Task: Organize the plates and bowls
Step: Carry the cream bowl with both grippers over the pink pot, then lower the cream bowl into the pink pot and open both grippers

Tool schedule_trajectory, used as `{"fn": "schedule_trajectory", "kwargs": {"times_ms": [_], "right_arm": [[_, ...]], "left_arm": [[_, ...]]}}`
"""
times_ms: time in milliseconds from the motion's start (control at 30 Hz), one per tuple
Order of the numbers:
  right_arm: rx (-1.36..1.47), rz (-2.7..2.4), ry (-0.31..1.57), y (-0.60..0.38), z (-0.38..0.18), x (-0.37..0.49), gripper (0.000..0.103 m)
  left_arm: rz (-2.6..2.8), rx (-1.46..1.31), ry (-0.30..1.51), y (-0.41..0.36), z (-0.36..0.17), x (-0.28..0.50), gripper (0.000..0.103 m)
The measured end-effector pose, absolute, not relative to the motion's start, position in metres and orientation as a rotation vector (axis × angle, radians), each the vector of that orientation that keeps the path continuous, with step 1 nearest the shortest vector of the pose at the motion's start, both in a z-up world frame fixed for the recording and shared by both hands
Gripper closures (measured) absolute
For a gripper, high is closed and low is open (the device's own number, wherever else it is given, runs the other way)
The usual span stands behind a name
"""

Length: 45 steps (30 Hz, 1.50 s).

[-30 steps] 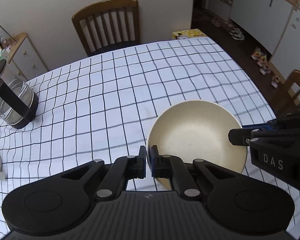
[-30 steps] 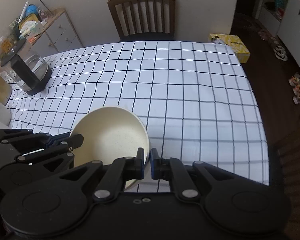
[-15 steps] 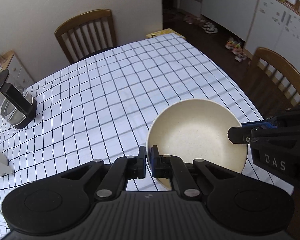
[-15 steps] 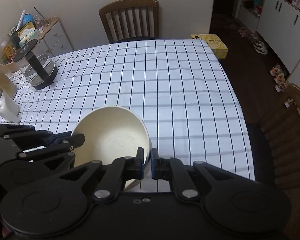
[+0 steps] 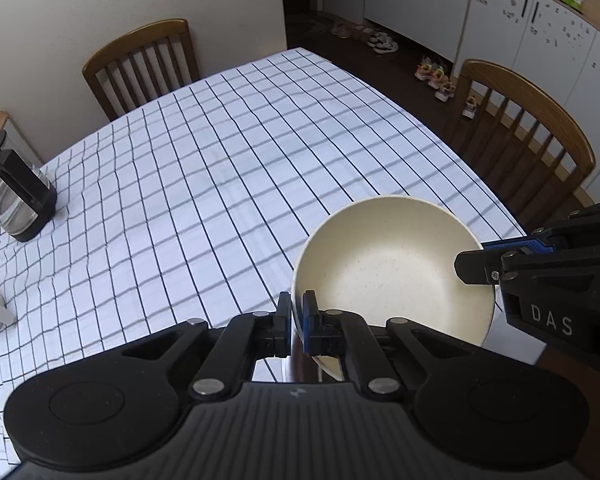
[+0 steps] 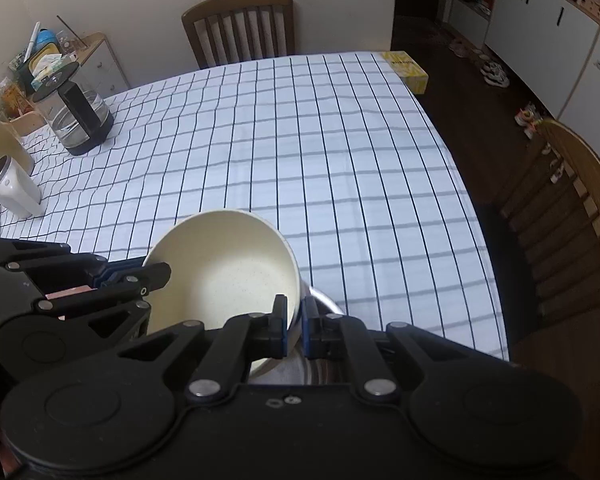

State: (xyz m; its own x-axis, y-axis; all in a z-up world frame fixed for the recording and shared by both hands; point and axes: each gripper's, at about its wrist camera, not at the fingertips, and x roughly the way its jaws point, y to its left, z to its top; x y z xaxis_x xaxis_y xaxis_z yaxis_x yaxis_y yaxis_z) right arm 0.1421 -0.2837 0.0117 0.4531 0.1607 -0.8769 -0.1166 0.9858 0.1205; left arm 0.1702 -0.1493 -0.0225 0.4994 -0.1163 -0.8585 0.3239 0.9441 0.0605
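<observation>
The bowl's (image 5: 392,276) underside is hidden, and a metal rim (image 6: 320,300) beneath it is mostly covered. At far left a glass kettle (image 5: 16,196) stands on the checked tablecloth (image 5: 220,160); wooden chairs (image 5: 140,60) flank it. The smooth cream bowl hangs lower right of centre, the left gripper (image 5: 296,320) and right gripper (image 6: 294,324) each clamped on its rim.

One cream bowl (image 5: 392,268), faintly speckled, empty, round with a thin rim; held clear of the checked tablecloth (image 5: 220,168) near its close edge, tilted, clamped at opposite rim points; a metallic rim is glimpsed beneath it
</observation>
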Motion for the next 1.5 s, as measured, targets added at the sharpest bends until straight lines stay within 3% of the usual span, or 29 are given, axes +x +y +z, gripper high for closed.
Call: {"fn": "schedule_trajectory", "kwargs": {"times_ms": [667,1267,1500], "right_arm": [[0.072,0.102,1.15,-0.288,-0.044,0.099,0.095],[0.045,0.116,1.189,-0.279,-0.068,0.099,0.094],[0.061,0.134,1.19,-0.279,-0.068,0.101,0.085]], "left_arm": [[-0.331,0.322,0.99,-0.162,-0.079,0.134,0.099],[-0.342,0.399,0.949,-0.164,-0.098,0.131,0.099],[-0.352,0.37,0.964,-0.158,-0.098,0.135,0.099]]}}
